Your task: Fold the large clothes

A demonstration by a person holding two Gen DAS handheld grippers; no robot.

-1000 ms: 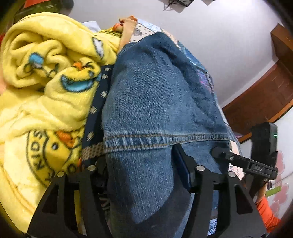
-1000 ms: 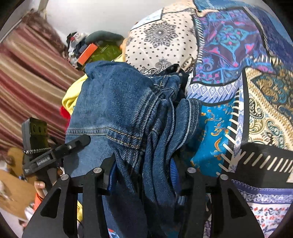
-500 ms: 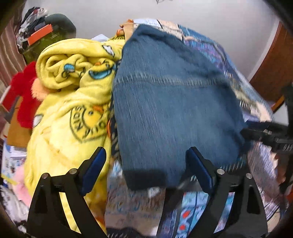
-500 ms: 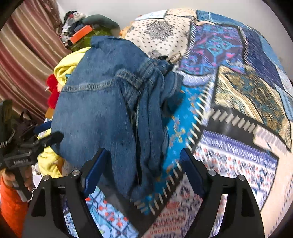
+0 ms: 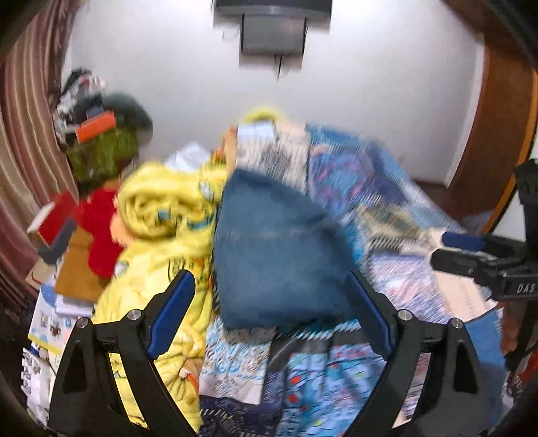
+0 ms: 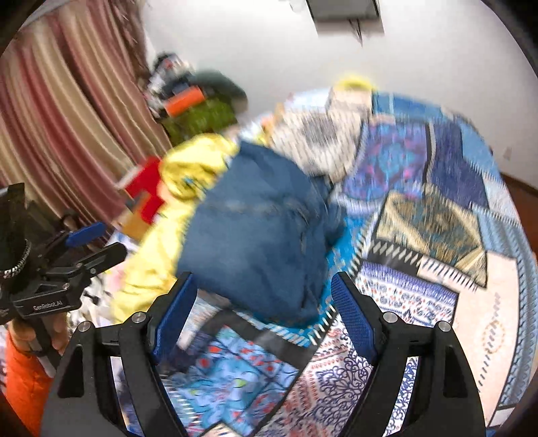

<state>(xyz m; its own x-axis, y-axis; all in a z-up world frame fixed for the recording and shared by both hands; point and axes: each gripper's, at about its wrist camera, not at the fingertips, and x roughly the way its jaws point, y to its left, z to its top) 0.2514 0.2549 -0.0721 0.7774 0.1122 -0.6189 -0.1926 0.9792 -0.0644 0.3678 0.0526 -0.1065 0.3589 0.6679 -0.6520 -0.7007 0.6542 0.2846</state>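
surface: I see a bed covered by a patchwork bedspread [image 6: 433, 215], panels in blue, purple, gold and white prints; it fills most of the right wrist view and the lower middle of the left wrist view
jeans: folded blue denim jeans [image 5: 275, 255] lie as a compact stack on the bedspread, toward its left side; their left edge touches a yellow blanket [image 5: 158, 215]; both views are motion-blurred so I cannot read seams or pockets
left gripper: my left gripper [image 5: 269, 302] has its blue-padded fingers [image 5: 171, 312] spread wide; nothing between them, the jeans sit beyond the tips, not touched
right gripper: my right gripper [image 6: 262, 302] is spread wide too; pads clear of the denim, nothing pinched; it also shows at the right edge of the left wrist view
hand: a hand [image 6: 50, 332] with an orange sleeve [image 6: 20, 380] grips the left gripper's handle, seen at the left edge of the right wrist view
blanket: yellow, cartoon print, bunched and rolled beside the jeans; a red plush item [image 5: 101, 222] lies just left of it
room: white wall [image 5: 370, 84] behind the bed; a dark wall-mounted box [image 5: 272, 30] high on it; striped reddish curtain [image 6: 67, 117] at left; a heap of clutter [image 5: 97, 134] with an orange and a green item in the corner; brown wooden frame [image 5: 497, 134] at right
floor side: papers and boxes [image 5: 57, 322] lie left of the blanket; too blurred to identify
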